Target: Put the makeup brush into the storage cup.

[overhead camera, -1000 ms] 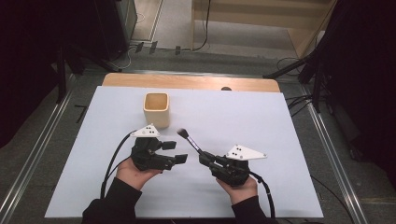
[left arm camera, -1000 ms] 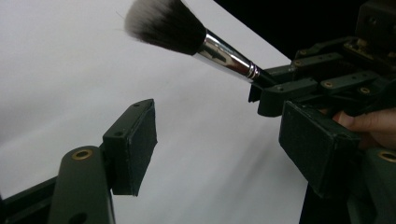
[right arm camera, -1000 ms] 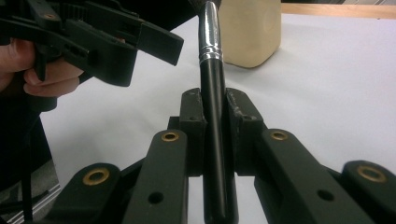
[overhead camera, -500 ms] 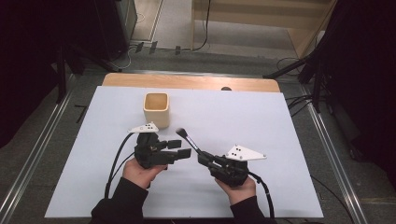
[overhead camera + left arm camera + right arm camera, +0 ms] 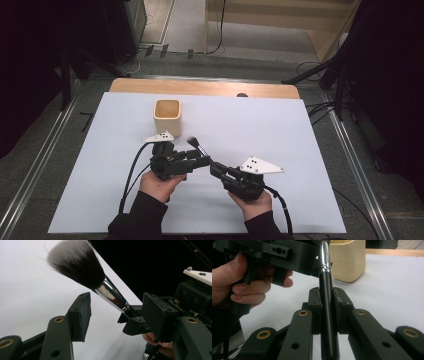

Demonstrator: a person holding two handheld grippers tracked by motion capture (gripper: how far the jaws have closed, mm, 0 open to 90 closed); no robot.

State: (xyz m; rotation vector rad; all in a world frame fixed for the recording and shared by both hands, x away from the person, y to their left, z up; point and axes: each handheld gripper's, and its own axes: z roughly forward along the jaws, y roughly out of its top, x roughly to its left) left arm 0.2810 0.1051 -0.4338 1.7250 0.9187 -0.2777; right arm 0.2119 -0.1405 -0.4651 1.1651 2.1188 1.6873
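High view: right gripper (image 5: 216, 169) pinches brush (image 5: 199, 147); left gripper (image 5: 198, 161) spread, closing, above white table (image 5: 300, 150).

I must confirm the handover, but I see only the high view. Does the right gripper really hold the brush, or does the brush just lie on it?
Observer: The right gripper is shut on the black handle of the brush; both pads press it.
Operator: And the left gripper, does it grip already?
Observer: Not yet. The jaws of the left gripper have just been closing, with the silver ferrule between them, but gaps remain on both sides.
Operator: What do the bristles look like?
Observer: Dark with white tips, fluffy.
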